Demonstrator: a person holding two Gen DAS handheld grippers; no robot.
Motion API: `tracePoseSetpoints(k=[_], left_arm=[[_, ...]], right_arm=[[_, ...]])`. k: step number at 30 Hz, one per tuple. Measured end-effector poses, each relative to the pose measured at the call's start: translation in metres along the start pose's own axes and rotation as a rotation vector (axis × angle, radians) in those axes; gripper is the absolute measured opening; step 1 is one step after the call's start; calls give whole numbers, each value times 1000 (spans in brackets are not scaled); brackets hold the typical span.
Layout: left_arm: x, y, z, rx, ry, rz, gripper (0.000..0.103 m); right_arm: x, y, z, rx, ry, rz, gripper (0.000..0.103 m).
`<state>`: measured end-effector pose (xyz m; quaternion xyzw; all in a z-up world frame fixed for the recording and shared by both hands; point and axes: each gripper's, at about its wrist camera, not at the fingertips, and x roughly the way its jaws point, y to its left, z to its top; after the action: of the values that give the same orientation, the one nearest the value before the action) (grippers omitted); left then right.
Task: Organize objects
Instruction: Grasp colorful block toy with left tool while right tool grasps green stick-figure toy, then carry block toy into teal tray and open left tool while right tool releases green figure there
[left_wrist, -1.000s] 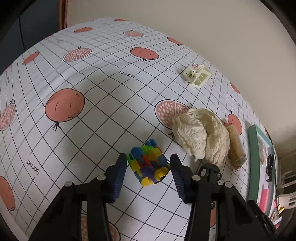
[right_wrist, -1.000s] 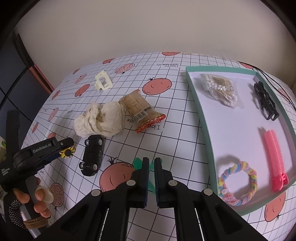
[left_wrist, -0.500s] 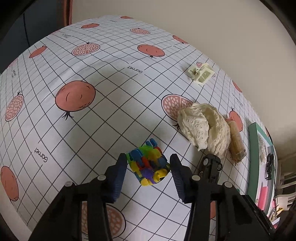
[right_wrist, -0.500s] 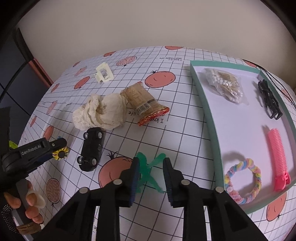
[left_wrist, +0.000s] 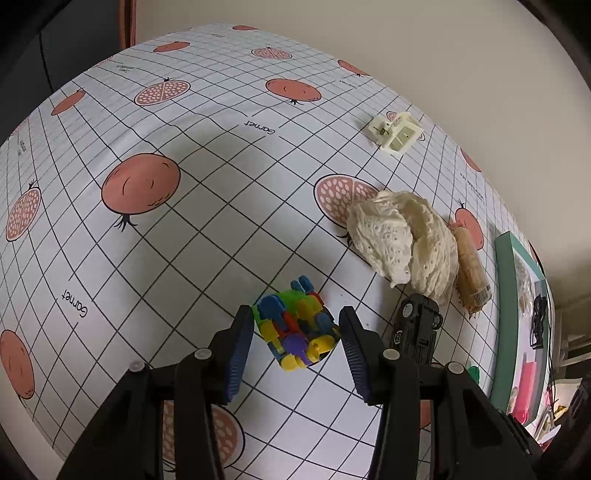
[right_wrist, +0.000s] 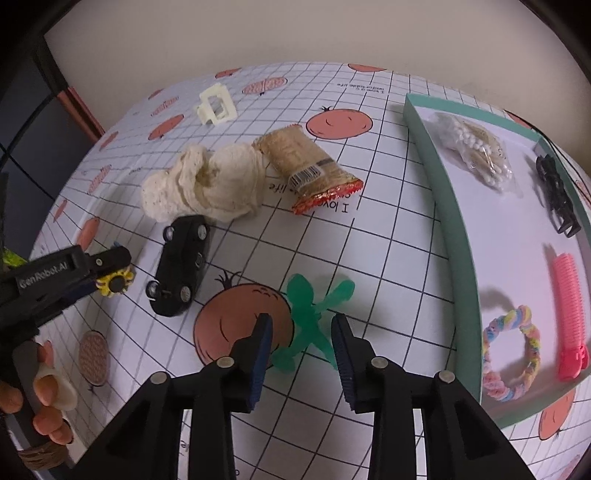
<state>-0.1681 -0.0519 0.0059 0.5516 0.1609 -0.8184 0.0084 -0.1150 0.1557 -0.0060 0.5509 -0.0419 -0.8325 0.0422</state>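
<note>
My left gripper (left_wrist: 295, 316) is shut on a multicoloured block toy (left_wrist: 295, 325), its pads pressed to both sides, low over the pomegranate-print tablecloth (left_wrist: 184, 229). The right wrist view shows the same toy (right_wrist: 115, 283) at the far left. My right gripper (right_wrist: 301, 319) stands open over a flat green plastic figure (right_wrist: 314, 314) that lies on the cloth between its fingers. To the right sits a teal tray (right_wrist: 447, 206) with a cotton-swab bag (right_wrist: 476, 155), a black clip (right_wrist: 557, 199), a pink clip (right_wrist: 569, 310) and a pastel scrunchie (right_wrist: 511, 354).
A black toy car (right_wrist: 181, 266) lies between the two grippers, by a crumpled cream cloth (right_wrist: 203, 184) and a snack packet (right_wrist: 306, 166). A cream hair claw (right_wrist: 216, 105) rests near the far edge. A hand (right_wrist: 40, 391) holds the left gripper's handle.
My right gripper has gone from shut to open, and the green figure now lies uncovered between its fingers. The left gripper, still holding the toy, has shifted away from the cream cloth.
</note>
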Motion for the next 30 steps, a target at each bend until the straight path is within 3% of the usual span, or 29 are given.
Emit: tracePoseSetpoints(k=[6,12,30], left_arm=[[0,0,-1,8,4,-3,49],[-1,-2,-2,12,2,-7,49],[-18,-9,-2,15,-72,-34,46]], right_arm=[[1,5,0,-21,11,-23,37],[0,4,3,-2,25,-7,23],[-25,-5,4,15,-58,19,23]])
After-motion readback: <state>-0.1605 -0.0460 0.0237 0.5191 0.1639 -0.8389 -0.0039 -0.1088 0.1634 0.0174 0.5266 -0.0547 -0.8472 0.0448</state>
